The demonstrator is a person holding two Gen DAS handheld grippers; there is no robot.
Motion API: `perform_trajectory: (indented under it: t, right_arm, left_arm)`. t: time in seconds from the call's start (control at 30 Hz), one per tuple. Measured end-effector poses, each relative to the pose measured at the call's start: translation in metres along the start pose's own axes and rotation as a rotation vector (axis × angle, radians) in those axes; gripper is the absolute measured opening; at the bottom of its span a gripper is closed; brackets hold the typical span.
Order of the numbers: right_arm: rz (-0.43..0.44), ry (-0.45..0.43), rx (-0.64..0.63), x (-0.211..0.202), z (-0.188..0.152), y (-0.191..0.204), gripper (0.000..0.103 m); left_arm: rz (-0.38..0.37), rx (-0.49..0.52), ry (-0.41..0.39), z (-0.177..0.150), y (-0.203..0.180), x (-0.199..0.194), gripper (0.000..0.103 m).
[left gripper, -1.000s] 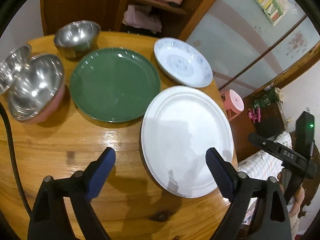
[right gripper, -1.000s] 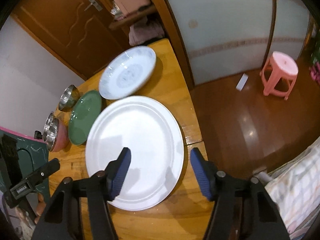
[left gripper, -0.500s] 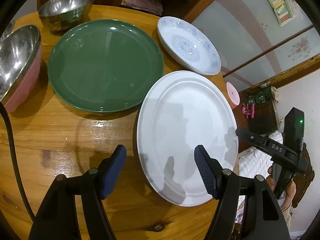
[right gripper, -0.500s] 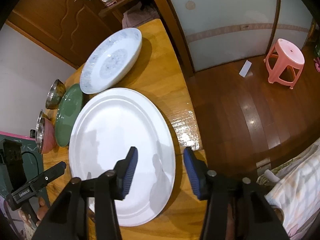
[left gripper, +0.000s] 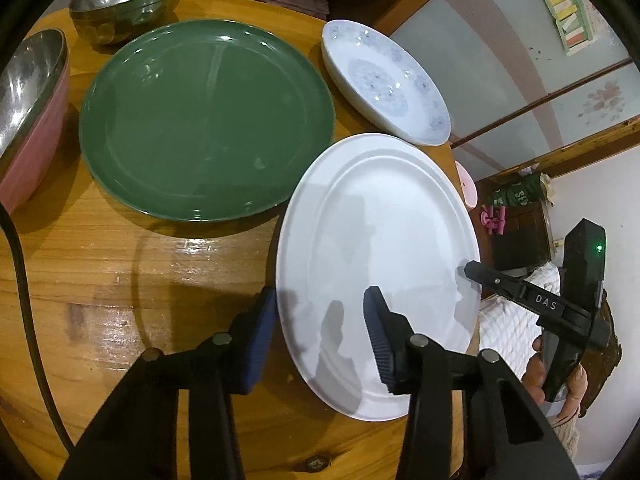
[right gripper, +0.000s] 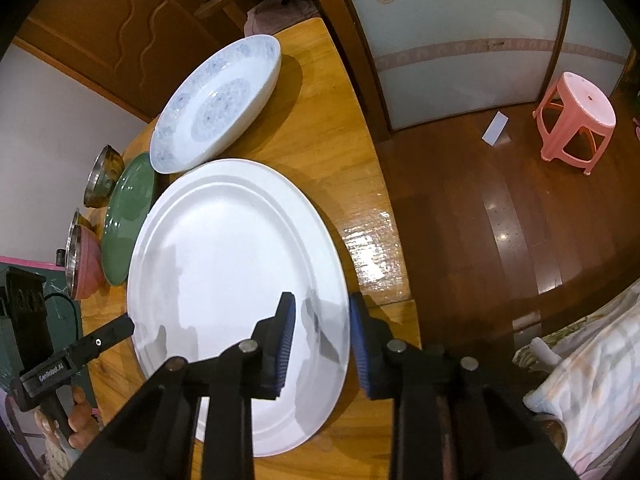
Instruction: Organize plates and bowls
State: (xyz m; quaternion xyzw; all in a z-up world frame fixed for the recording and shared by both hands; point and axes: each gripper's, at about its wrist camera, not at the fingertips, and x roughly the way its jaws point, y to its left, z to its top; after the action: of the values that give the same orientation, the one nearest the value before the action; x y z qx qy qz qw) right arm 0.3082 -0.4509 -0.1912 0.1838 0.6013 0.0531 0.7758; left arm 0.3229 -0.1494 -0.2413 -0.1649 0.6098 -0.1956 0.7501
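Our left gripper (left gripper: pixel 320 332) straddles the near left rim of the large round white ceramic plate (left gripper: pixel 380 264), one blue pad outside on the wood, the other over the plate, jaws parted and not clamping. Our right gripper (right gripper: pixel 322 336) straddles the opposite rim of the same plate (right gripper: pixel 236 264), its pads likewise apart with the edge between them. The plate lies flat on the varnished wooden table (left gripper: pixel 132 276), near its edge. Just beyond it sits the round dark green plate (left gripper: pixel 206 120), and beside that the shallow white dish with pale blue floral pattern (left gripper: pixel 386 80). A shiny steel bowl (left gripper: pixel 128 0) stands at the far side, and a steel bowl nested in a pink bowl (left gripper: pixel 28 120) at the left. A pink plastic stool (right gripper: pixel 574 120) stands on the floor
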Motion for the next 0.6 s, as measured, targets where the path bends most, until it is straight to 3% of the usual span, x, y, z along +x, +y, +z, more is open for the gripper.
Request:
perform_trajectory:
  t: [0.17, 0.23, 0.6]
  right_arm:
    - [-0.018, -0.004, -0.005, 0.0, -0.001, 0.0, 0.018]
    - [-0.03, -0.01, -0.005, -0.001, -0.003, 0.0, 0.018]
    - [-0.044, -0.09, 0.008, -0.059, -0.036, 0.015, 0.018]
  left_arm:
    - [0.022, -0.01, 0.007, 0.002, 0.004, 0.002, 0.027]
    - [0.029, -0.008, 0.002, 0.003, 0.007, 0.002, 0.016]
    - [-0.019, 0.06, -0.073, -0.018, -0.017, -0.053, 0.015]
